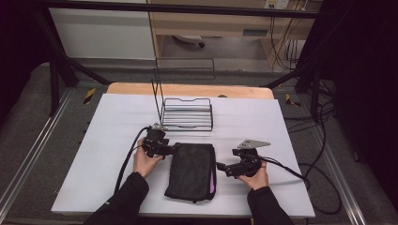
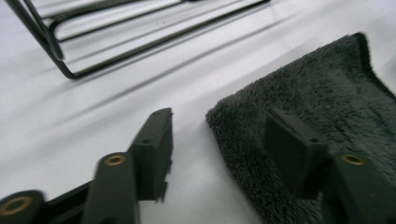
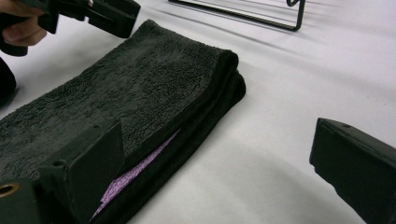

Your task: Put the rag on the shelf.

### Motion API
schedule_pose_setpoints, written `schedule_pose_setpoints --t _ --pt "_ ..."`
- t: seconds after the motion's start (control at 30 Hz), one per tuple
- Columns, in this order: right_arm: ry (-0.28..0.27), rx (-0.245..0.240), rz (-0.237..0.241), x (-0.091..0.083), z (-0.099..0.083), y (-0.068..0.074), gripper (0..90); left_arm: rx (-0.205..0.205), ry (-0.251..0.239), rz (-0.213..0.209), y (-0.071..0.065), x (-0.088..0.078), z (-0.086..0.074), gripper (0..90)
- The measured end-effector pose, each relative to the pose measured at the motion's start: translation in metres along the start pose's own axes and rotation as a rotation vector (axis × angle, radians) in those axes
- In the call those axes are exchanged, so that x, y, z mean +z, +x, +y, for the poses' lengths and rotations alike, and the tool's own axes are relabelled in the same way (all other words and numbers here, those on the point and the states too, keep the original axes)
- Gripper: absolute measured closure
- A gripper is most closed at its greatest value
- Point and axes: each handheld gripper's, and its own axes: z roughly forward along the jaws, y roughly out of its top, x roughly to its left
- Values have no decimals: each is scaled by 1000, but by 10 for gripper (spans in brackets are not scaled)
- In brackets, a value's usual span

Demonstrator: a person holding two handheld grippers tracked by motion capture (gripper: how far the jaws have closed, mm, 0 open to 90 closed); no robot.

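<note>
Grippers are closing in on the folded towel (image 1: 191, 171).

The towel is lying between both grippers, before the rack (image 1: 187, 114). The left gripper (image 2: 215, 135), half open, is straddling its corner without pinching; the right gripper (image 3: 219, 158) is standing wide open at its edge, empty. One jaw may be catching only the top layer, so the fold could be opening.

- We find no readable text, label, brand, number or sign in any of the three views.
- The black-and-yellow striped markers (image 1: 89, 95) on the floor beside the table (image 1: 117, 117) carry no writing that we can make out.
- A small pale tag (image 1: 255, 32) on the wooden furniture beyond the table is too small and blurred for us to read.
</note>
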Motion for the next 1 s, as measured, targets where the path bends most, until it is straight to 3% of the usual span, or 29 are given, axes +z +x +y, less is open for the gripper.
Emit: schedule_pose_setpoints --t 0.33,0.67,0.77,0.9,1.0 --pt "6 1 -4 3 0 -1 77 -30 18 -35 -3 8 -4 695" --pt "-18 72 -13 14 10 -7 170 -18 23 -37 -6 10 -5 744" --pt "11 49 -53 21 18 -6 191 -14 17 -35 -7 11 -6 748" --pt "20 20 -53 35 27 -3 261 2 2 -25 -9 10 -9 760" --pt "34 28 -59 44 31 -2 313 5 3 -26 -9 10 -9 761"
